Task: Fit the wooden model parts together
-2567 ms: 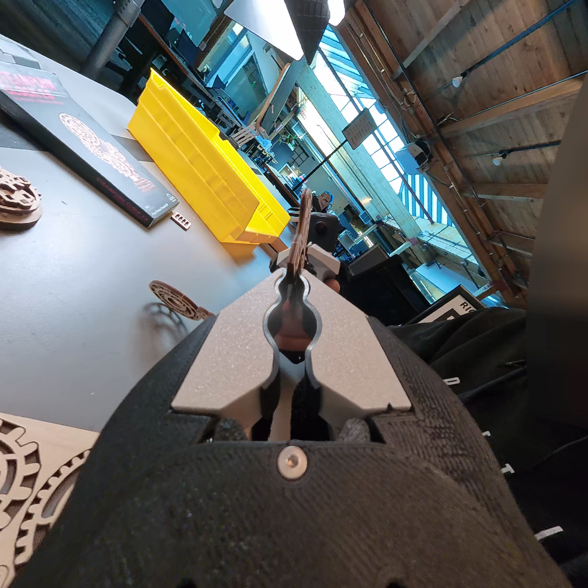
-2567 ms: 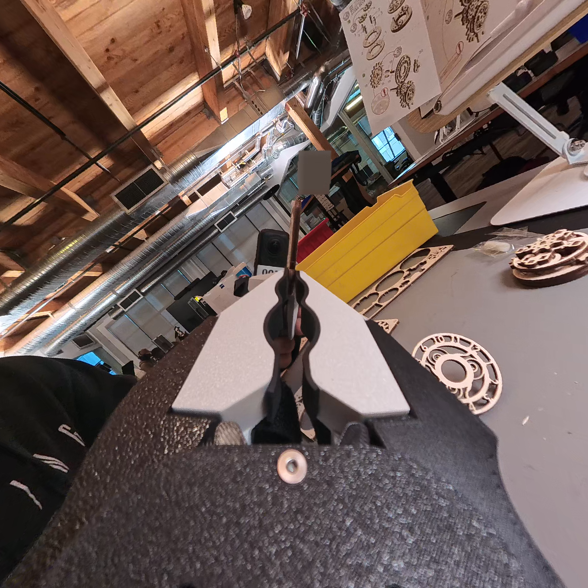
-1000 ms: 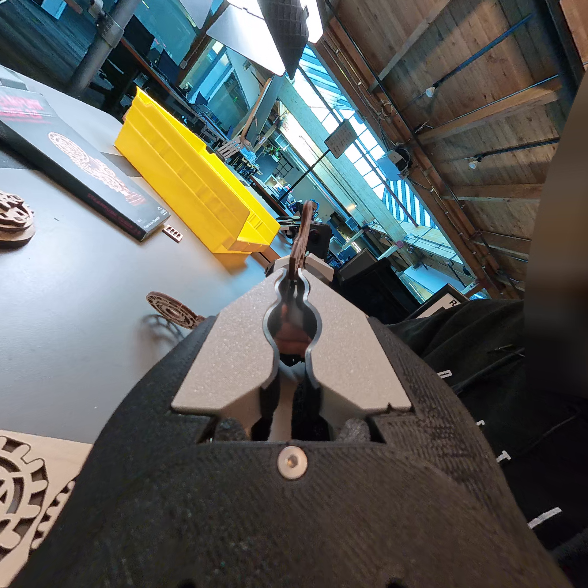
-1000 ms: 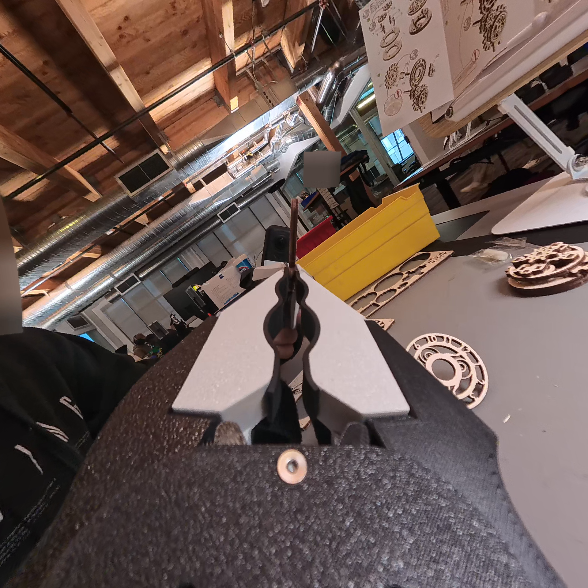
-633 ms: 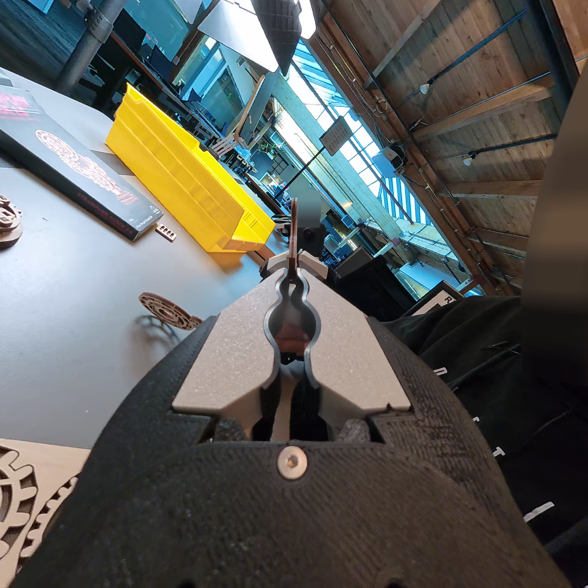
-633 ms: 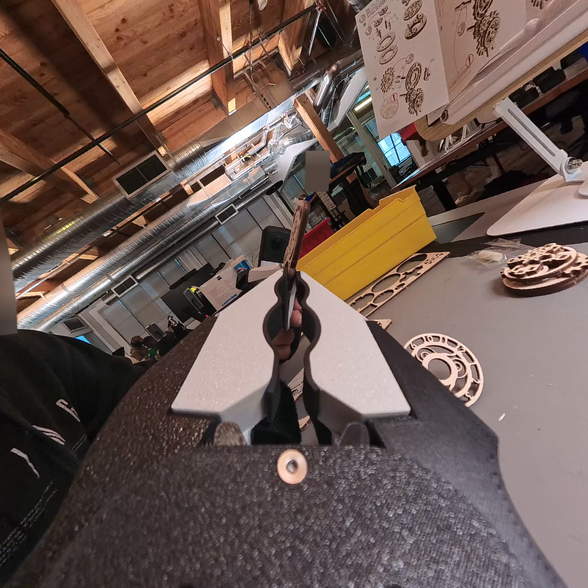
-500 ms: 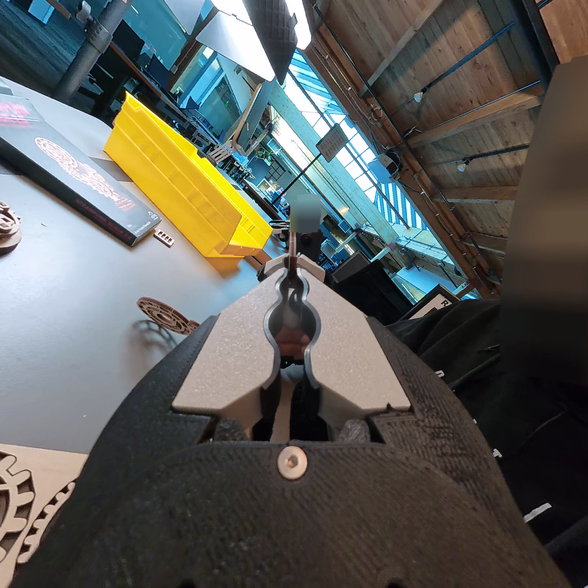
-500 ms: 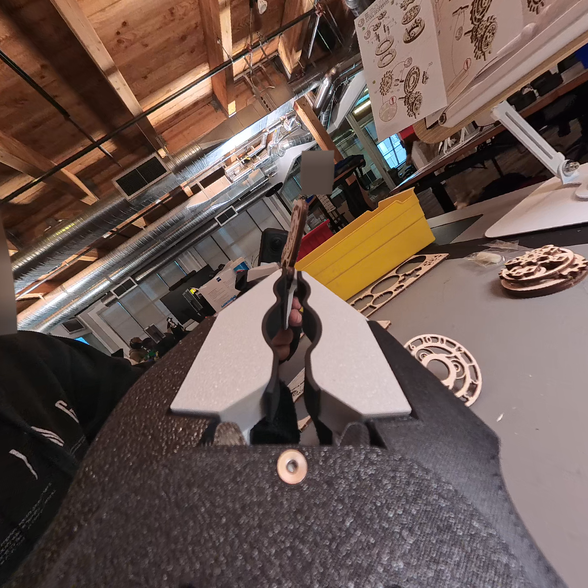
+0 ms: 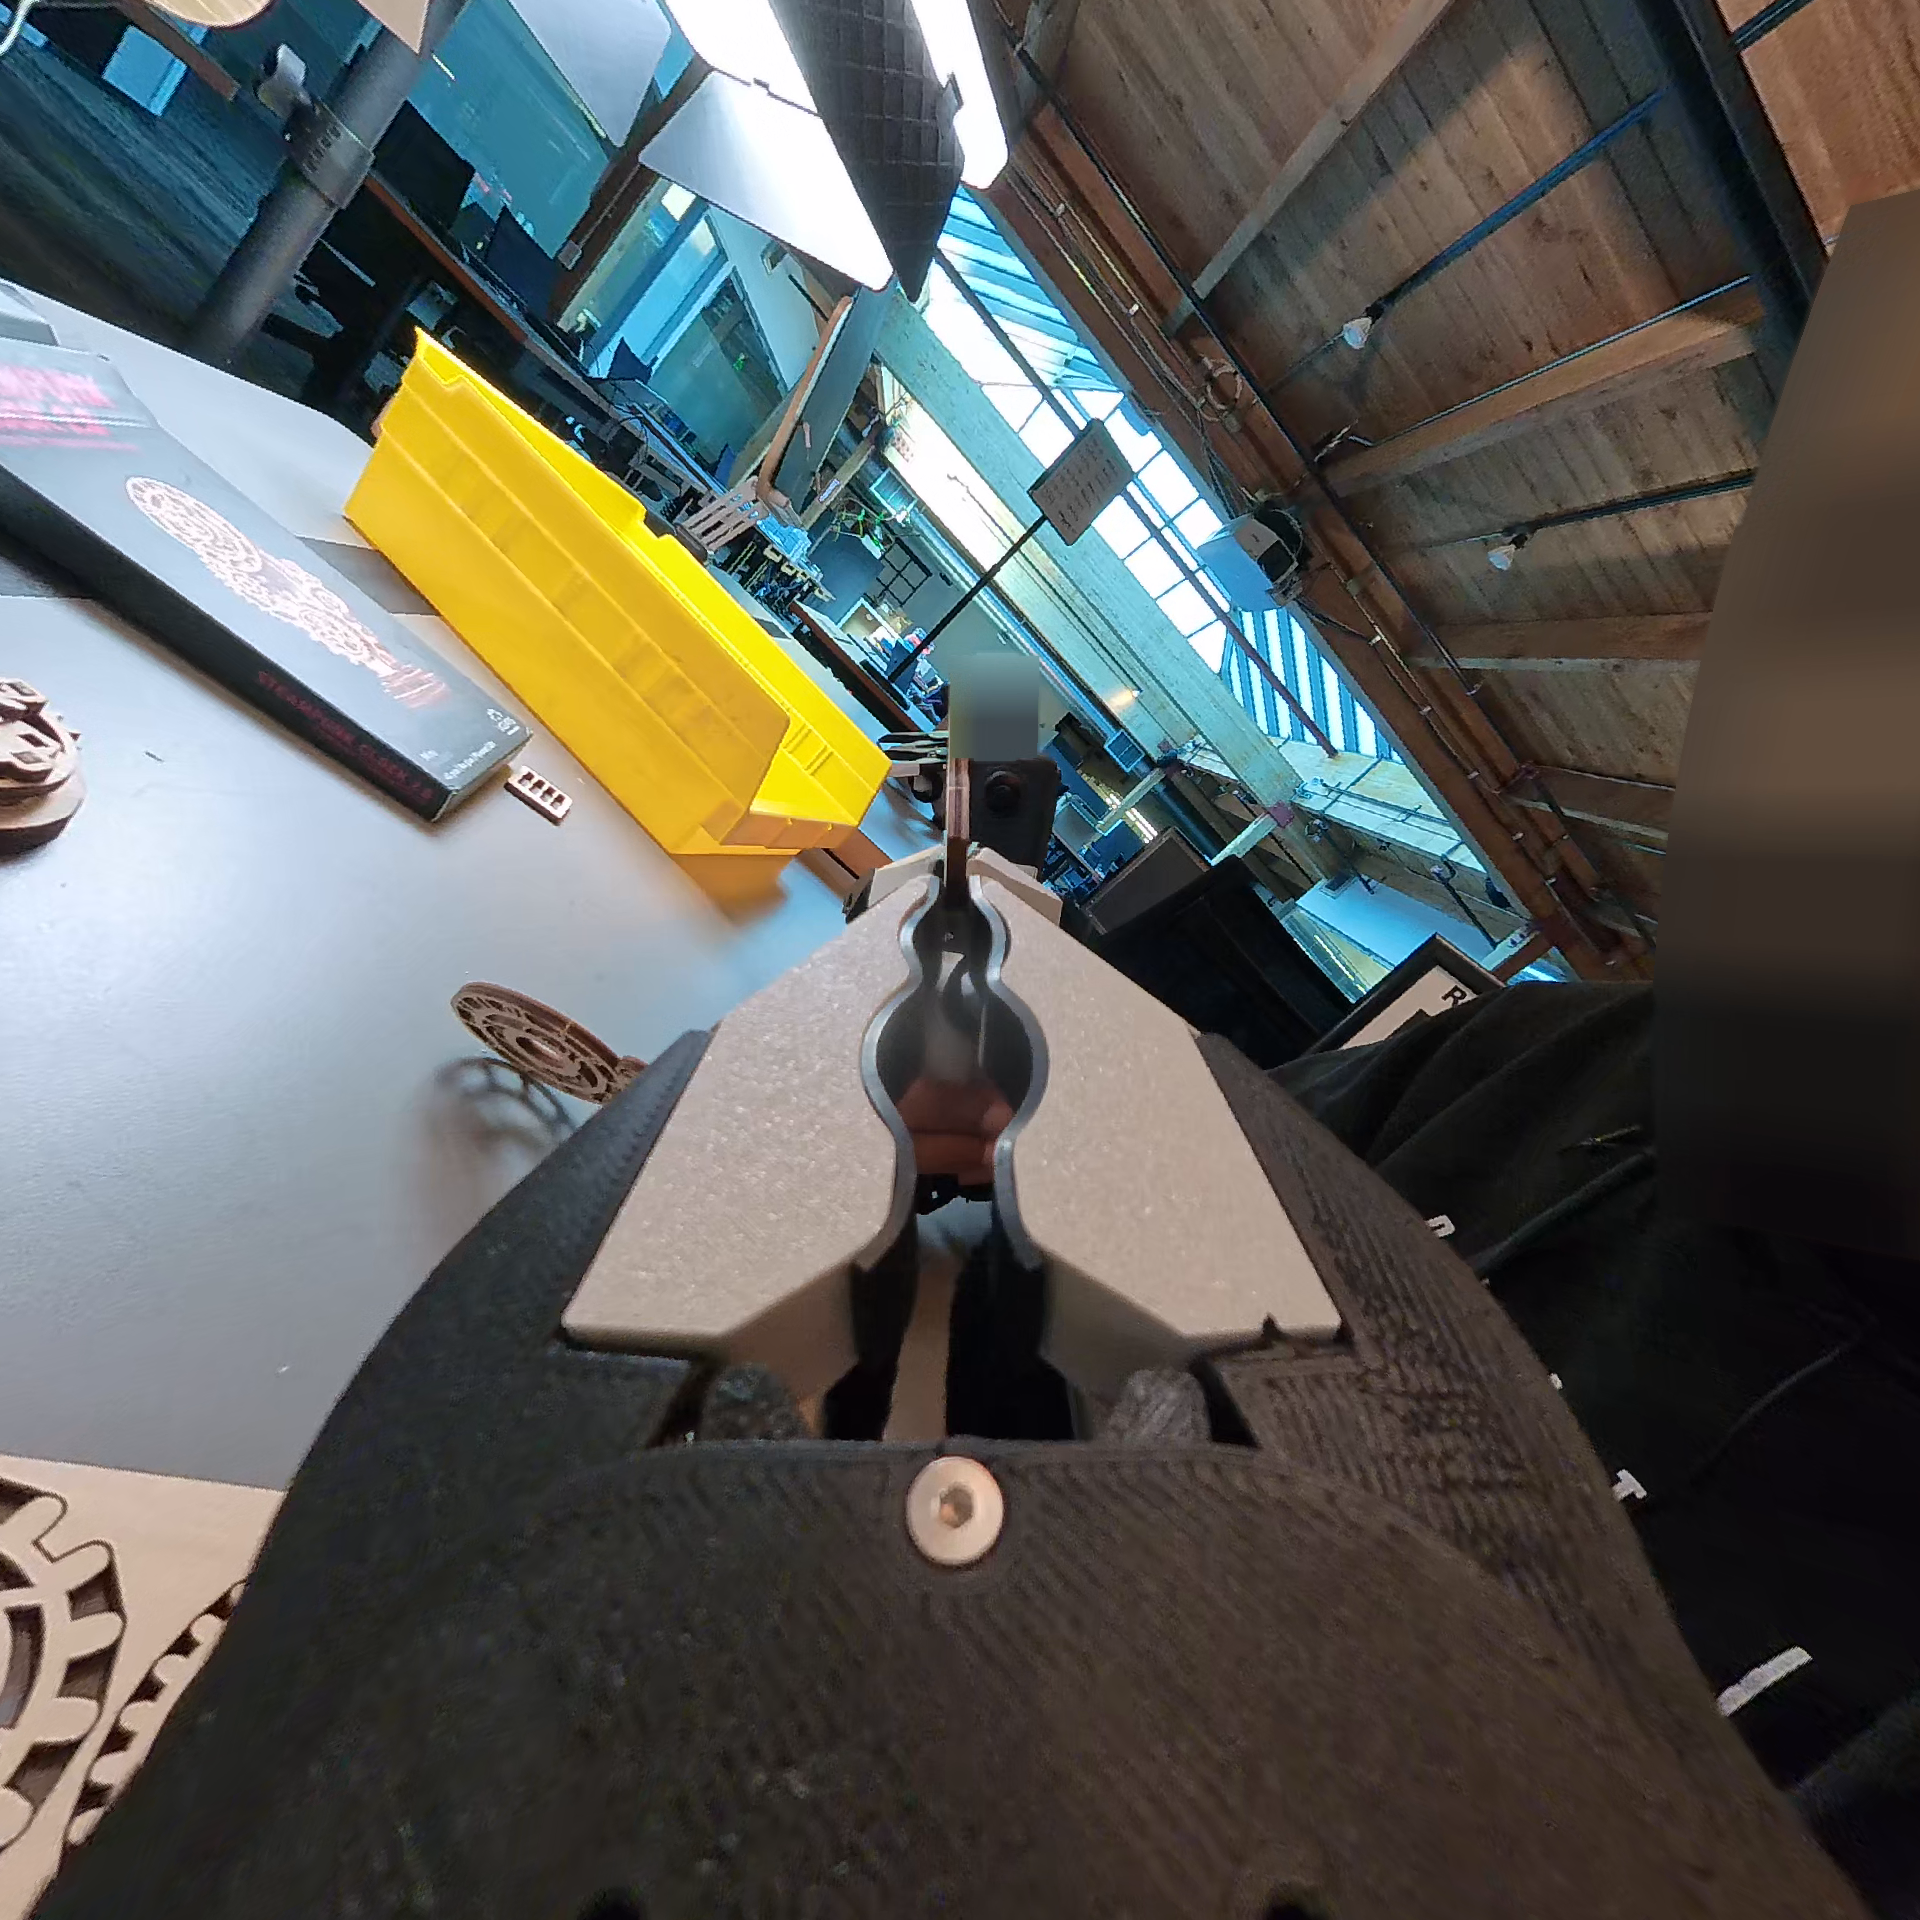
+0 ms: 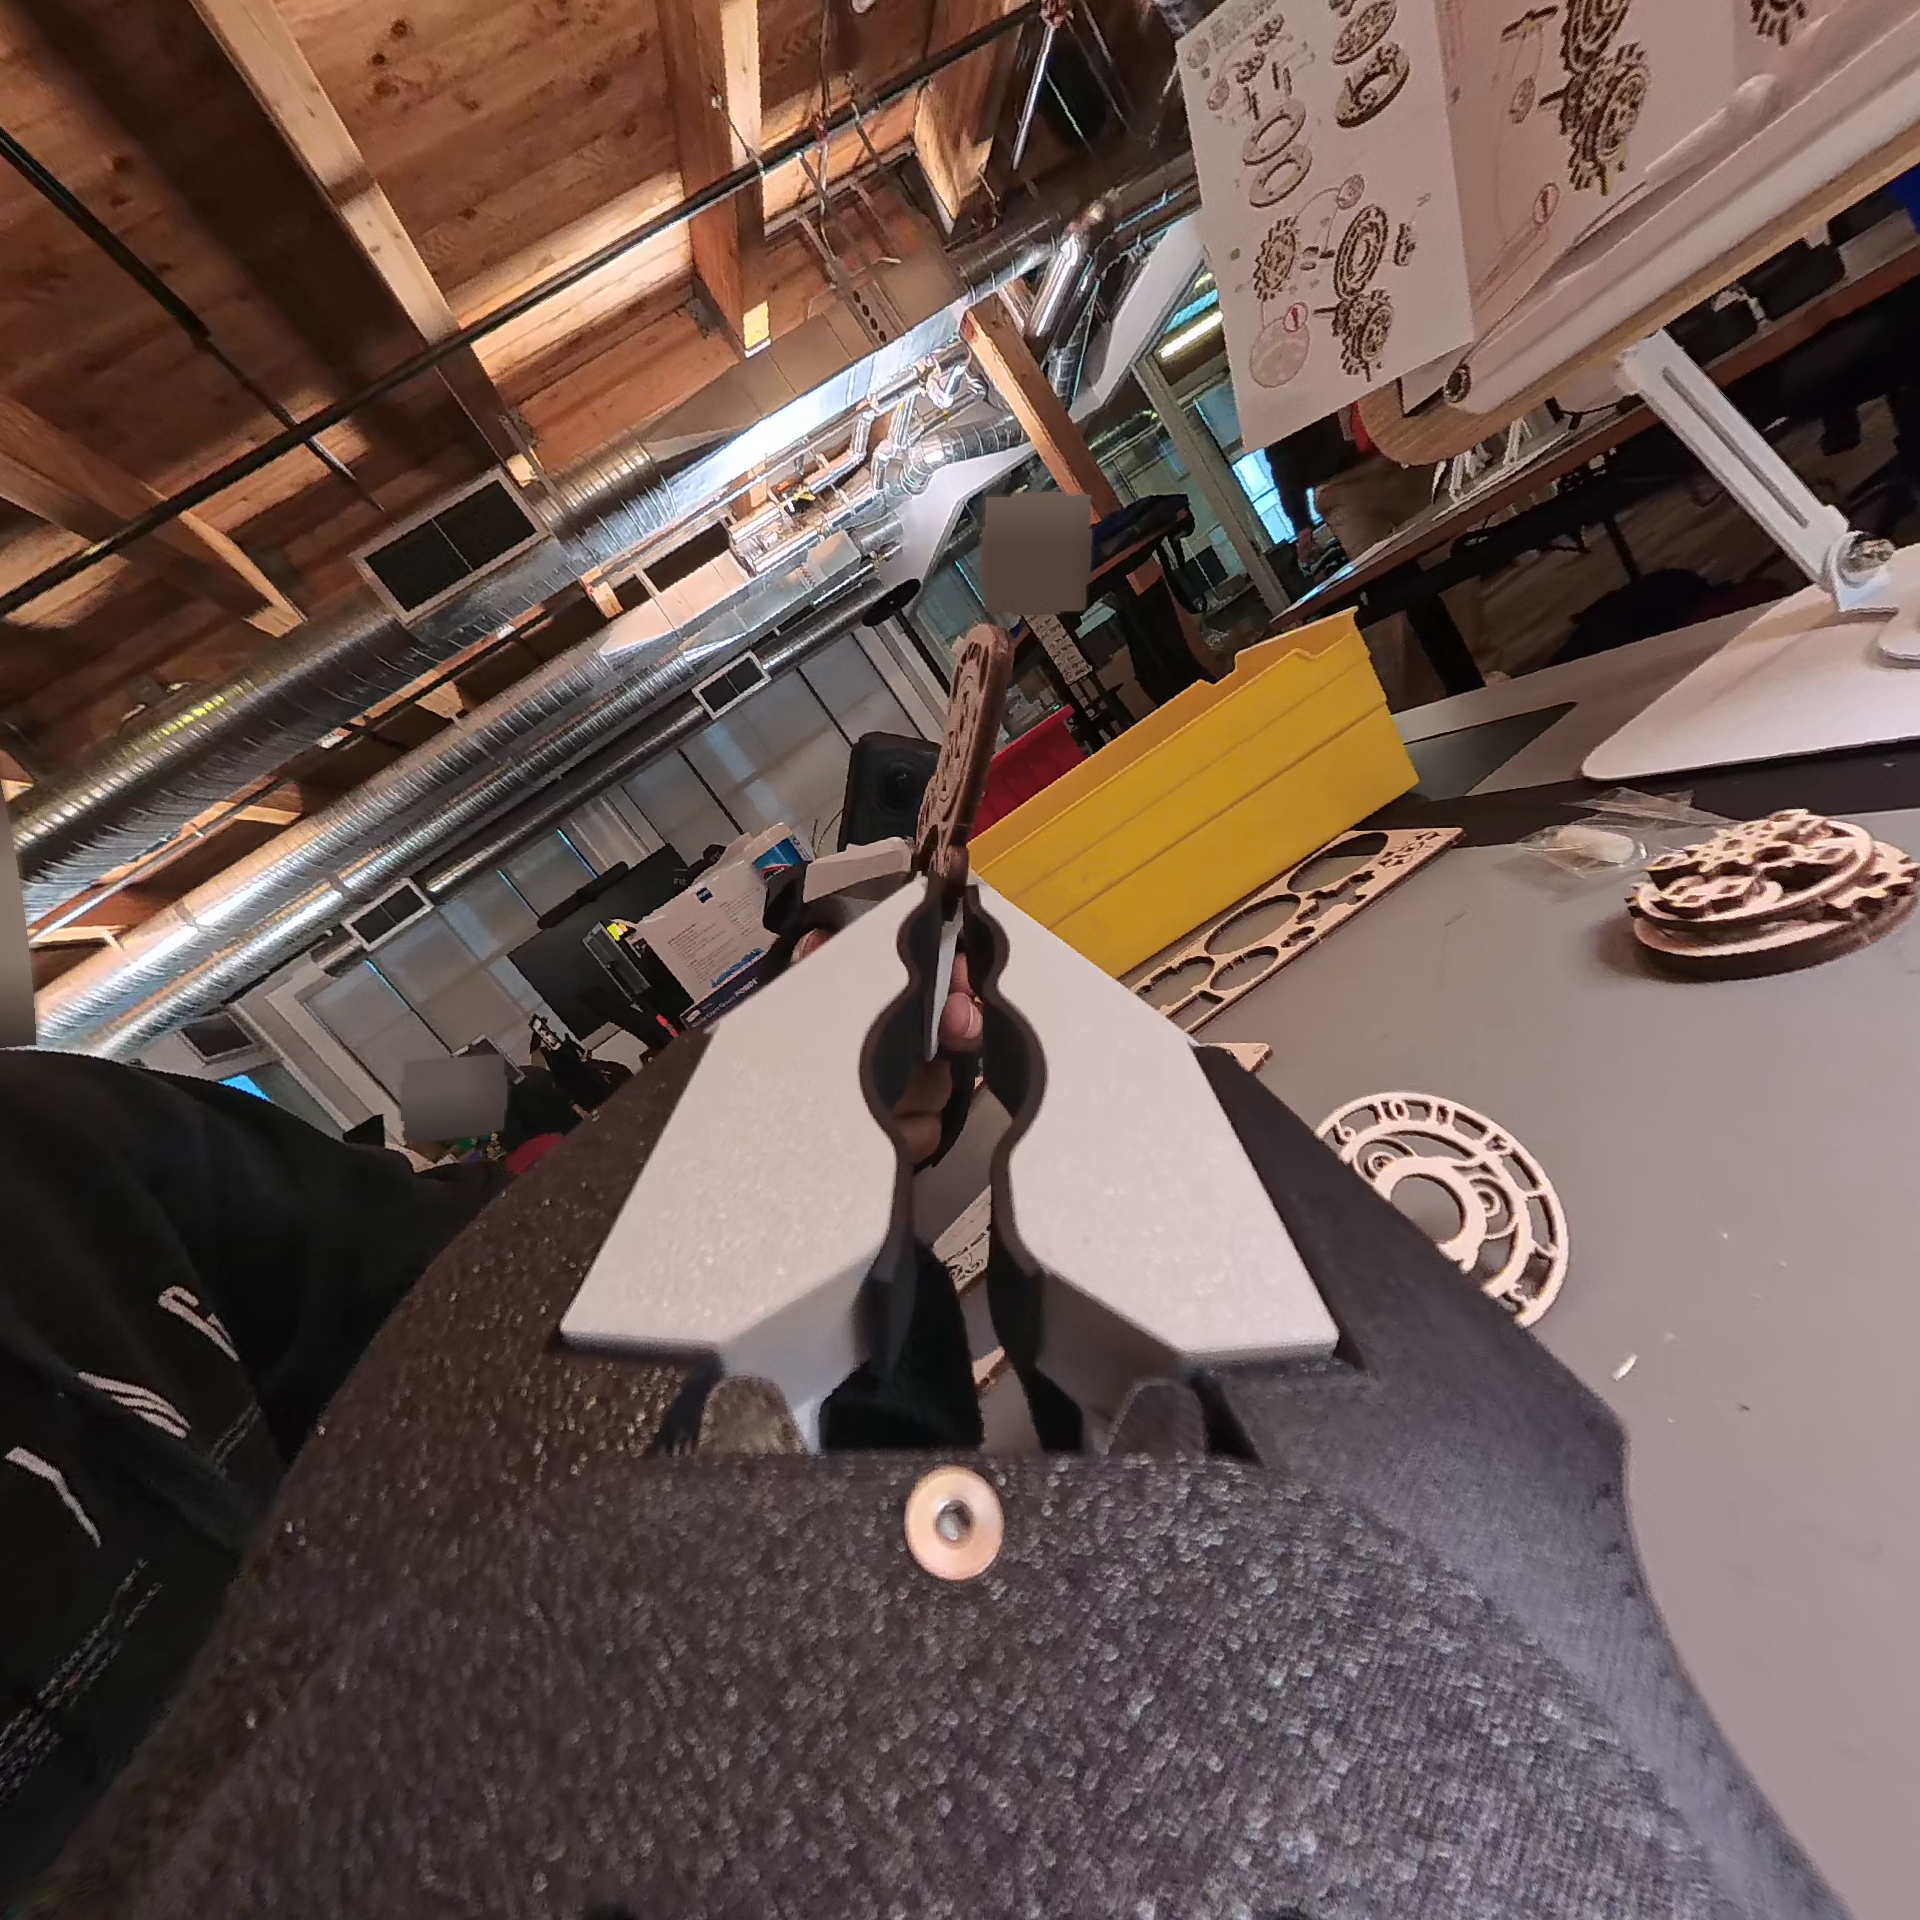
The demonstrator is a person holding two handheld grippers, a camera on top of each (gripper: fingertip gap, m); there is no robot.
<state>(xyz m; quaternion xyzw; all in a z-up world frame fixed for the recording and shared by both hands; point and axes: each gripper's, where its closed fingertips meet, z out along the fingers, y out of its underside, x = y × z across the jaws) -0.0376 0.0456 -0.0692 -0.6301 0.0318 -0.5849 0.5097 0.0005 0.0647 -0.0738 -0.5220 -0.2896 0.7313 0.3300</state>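
Grey tabletop [image 10: 1714,1143] below: left hand-held gripper [image 9: 951,883] and right hand-held gripper [image 10: 940,883] face each other, each pinching the upright wooden disc [image 10: 961,748] edge-on between them.

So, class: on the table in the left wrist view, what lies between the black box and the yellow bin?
A small brown wooden piece with slots lies on the grey table, between the black box and the yellow bin, close to the box's corner.

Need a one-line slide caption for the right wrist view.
Right gripper shut on a thin wooden disc, held edge-on above the grey table.
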